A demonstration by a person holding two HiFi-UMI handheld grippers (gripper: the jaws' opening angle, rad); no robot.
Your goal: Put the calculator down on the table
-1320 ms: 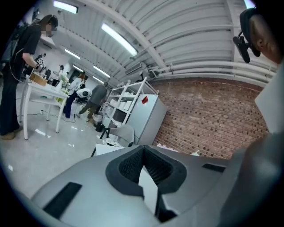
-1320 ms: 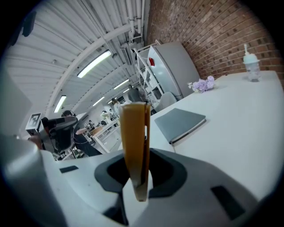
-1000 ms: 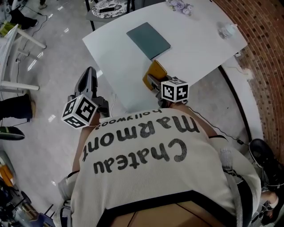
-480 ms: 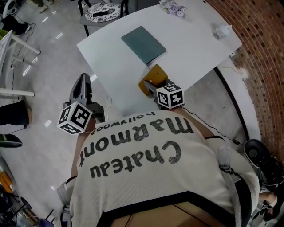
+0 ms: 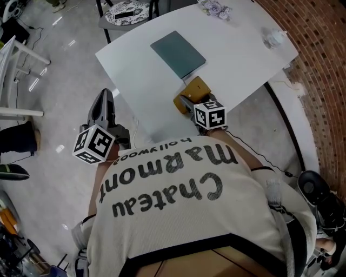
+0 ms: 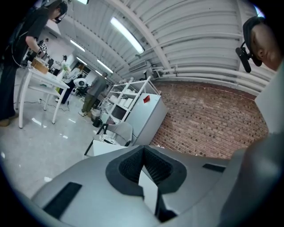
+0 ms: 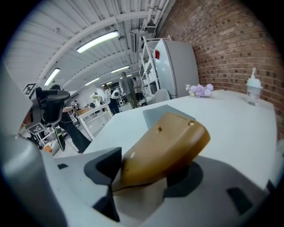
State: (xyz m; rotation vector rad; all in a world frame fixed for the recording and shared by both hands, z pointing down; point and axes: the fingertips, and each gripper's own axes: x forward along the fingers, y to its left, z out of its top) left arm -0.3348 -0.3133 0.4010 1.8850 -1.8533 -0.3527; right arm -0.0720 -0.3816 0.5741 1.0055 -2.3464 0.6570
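Note:
The calculator (image 5: 193, 90), its tan back showing, lies tilted at the near edge of the white table (image 5: 238, 48). My right gripper (image 5: 186, 103) is around its near end. In the right gripper view the calculator (image 7: 168, 146) leans across the right jaw, and the jaws of the right gripper (image 7: 146, 172) are opening, their dark pads no longer pressing it. My left gripper (image 5: 102, 104) hangs over the floor left of the table. In its own view the left gripper (image 6: 143, 149) has its tips together with nothing between them.
A teal notebook (image 5: 178, 53) lies on the table beyond the calculator. A small bottle (image 5: 275, 37) and purple flowers (image 5: 216, 8) sit at the far side. A chair (image 5: 127, 12) stands behind the table, a brick wall (image 5: 319, 65) on the right.
My right gripper has sunk a little with the calculator at the table's near edge, and its grip on it has loosened. The left gripper has stayed about where it was.

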